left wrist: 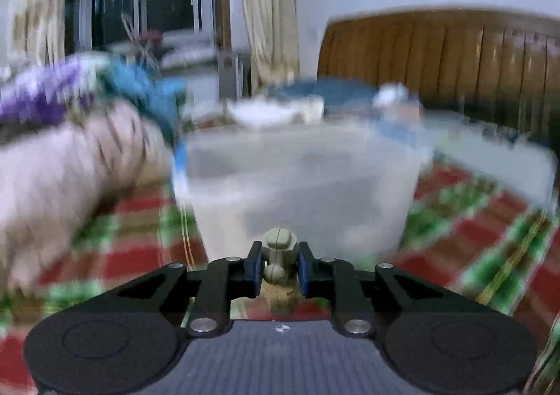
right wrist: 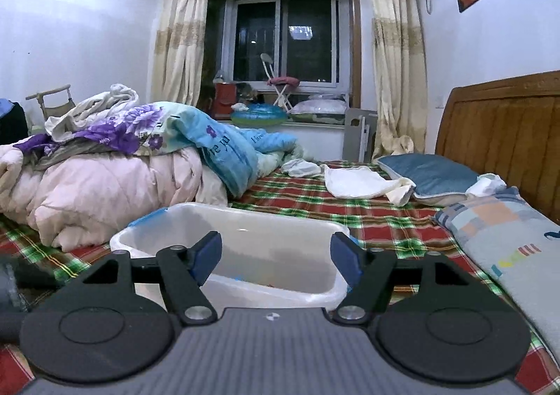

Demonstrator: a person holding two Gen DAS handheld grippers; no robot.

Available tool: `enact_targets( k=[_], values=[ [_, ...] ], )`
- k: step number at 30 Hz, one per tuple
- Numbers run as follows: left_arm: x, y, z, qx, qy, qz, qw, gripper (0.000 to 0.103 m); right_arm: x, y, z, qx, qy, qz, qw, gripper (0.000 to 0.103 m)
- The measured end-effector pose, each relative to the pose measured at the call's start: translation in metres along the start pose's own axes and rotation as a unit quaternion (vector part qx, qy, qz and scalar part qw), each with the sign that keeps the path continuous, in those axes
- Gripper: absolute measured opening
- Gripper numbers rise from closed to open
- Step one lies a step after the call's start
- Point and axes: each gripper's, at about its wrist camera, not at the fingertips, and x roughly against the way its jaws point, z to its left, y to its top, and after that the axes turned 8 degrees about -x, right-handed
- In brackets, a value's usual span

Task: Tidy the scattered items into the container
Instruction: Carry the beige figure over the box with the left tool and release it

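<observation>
on the bed, over a red-and-green plaid sheet (right wrist: 367,216), stands a translucent white plastic container (right wrist: 266,255) with blue clips at its rim. left tongs (left wrist: 279,267): clenched on a small tan toy figure (left wrist: 279,255), blue pads pressing it from both sides, figure upright between them. the left wrist view is heavily smeared; the container (left wrist: 301,185) lies directly ahead of the held figure, just beyond it, and contact between them cannot be judged. right tongs (right wrist: 275,256): released, jaws standing apart with nothing between the pads, positioned at the near side of the container, looking into its interior. a few small coloured bits show at the container's bottom, too small to identify. beside the container, to the left, a heap of pink and blue quilts (right wrist: 105,181). further back, a white cloth (right wrist: 357,181) and a blue pillow (right wrist: 427,174) near the wooden headboard (right wrist: 507,129).
</observation>
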Motion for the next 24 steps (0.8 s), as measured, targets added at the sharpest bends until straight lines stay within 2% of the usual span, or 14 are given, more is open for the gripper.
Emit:
enact_targets(
  k=[3, 6, 7, 8, 10, 12, 14, 15, 17, 19, 20, 22, 24],
  values=[
    [-0.004, 0.040, 0.012, 0.003, 0.018, -0.029, 0.9994, 0.024, -0.001, -0.005, -0.003, -0.009, 0.000, 0.009, 1.000, 0.072],
    [-0.027, 0.073, 0.018, -0.012, 0.049, -0.031, 0.9982, 0.026, 0.000, -0.011, -0.005, -0.016, -0.002, 0.017, 1.000, 0.072],
    [-0.040, 0.081, 0.019, -0.018, 0.057, -0.018, 0.9980, 0.039, 0.001, -0.013, -0.006, -0.020, -0.003, 0.020, 1.000, 0.072],
    [-0.052, 0.085, 0.018, -0.019, 0.056, -0.001, 0.9982, 0.057, 0.001, -0.016, -0.006, -0.023, -0.003, 0.024, 0.999, 0.072],
    [-0.063, 0.083, 0.014, -0.016, 0.055, 0.019, 0.9982, 0.071, 0.001, -0.021, -0.008, -0.027, -0.002, 0.035, 0.999, 0.073],
    [-0.055, 0.073, 0.008, -0.015, 0.056, 0.007, 0.9983, 0.073, 0.002, -0.028, -0.009, -0.027, -0.001, 0.042, 0.999, 0.075],
    [-0.041, 0.059, 0.005, -0.003, 0.041, -0.005, 0.9991, 0.081, 0.003, -0.035, -0.011, -0.028, 0.000, 0.050, 0.998, 0.075],
    [-0.034, 0.052, 0.004, -0.002, 0.036, -0.008, 0.9993, 0.081, 0.003, -0.039, -0.011, -0.030, 0.003, 0.057, 0.998, 0.075],
    [-0.017, 0.030, 0.001, 0.001, 0.050, -0.007, 0.9987, 0.086, 0.003, -0.046, -0.011, -0.032, 0.006, 0.067, 0.997, 0.075],
    [-0.008, 0.007, -0.001, -0.007, 0.065, -0.001, 0.9979, 0.087, 0.005, -0.053, -0.009, -0.032, 0.007, 0.072, 0.997, 0.075],
    [-0.007, -0.008, -0.002, -0.013, 0.075, 0.007, 0.9971, 0.089, 0.005, -0.056, -0.008, -0.034, 0.009, 0.076, 0.996, 0.075],
    [-0.012, -0.036, -0.006, -0.013, 0.085, 0.053, 0.9949, 0.089, 0.005, -0.062, -0.005, -0.037, 0.011, 0.084, 0.996, 0.075],
    [-0.019, -0.061, -0.009, -0.011, 0.079, 0.088, 0.9929, 0.088, 0.006, -0.067, -0.001, -0.036, 0.017, 0.093, 0.995, 0.075]
  ],
)
